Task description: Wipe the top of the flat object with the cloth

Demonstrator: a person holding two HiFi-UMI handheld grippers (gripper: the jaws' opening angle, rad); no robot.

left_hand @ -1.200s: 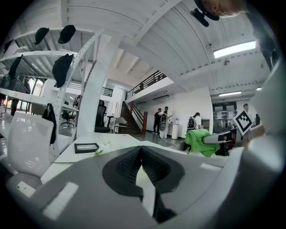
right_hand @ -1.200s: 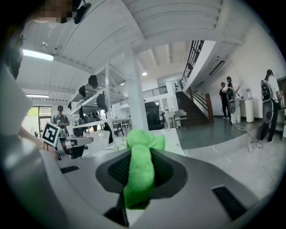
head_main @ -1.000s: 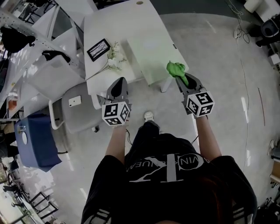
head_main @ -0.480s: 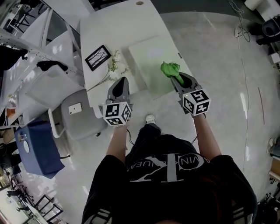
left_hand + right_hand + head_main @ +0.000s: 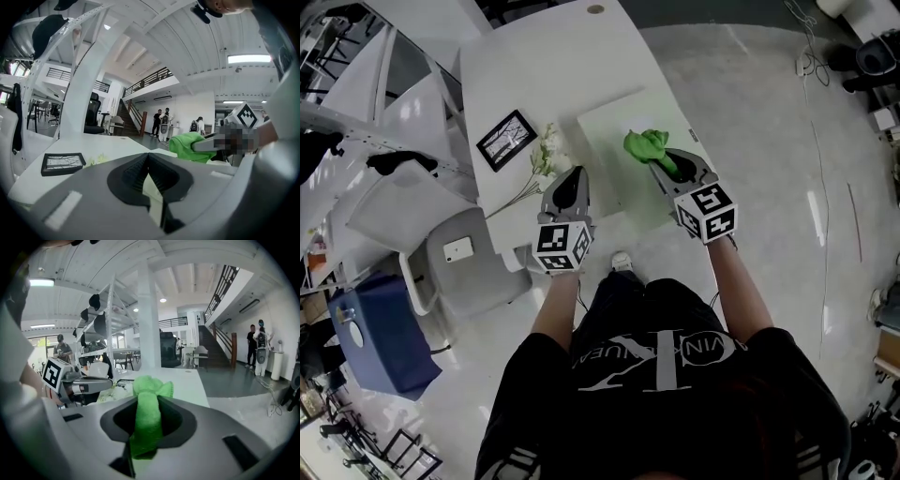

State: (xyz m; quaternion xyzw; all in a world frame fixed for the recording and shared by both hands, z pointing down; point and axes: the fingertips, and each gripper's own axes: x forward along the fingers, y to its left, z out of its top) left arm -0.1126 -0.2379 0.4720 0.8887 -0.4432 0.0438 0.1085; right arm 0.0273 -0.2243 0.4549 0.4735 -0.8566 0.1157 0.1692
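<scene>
Right claw (image 5: pixel 664 164) carried cloth (image 5: pixel 645 145) inward — over board (image 5: pixel 614 117).

The green cloth (image 5: pixel 645 145) looked soft and fuzzy. Under it, the pale flat object (image 5: pixel 605 155) looked smooth and dull. The white counter (image 5: pixel 534 84) was smooth too.

Only real lettering I can spot is the white print across the chest of the person's black T-shirt (image 5: pixel 656 361). The right-hand bit reads "VIN K", and the left-hand bit is creased and warped, maybe something like "UEAN", hard to be sure from the head view. The left marker cube (image 5: pixel 561 247) and right marker cube (image 5: pixel 707 212) carry black-and-white square code patterns, not letters or numbers.
</scene>
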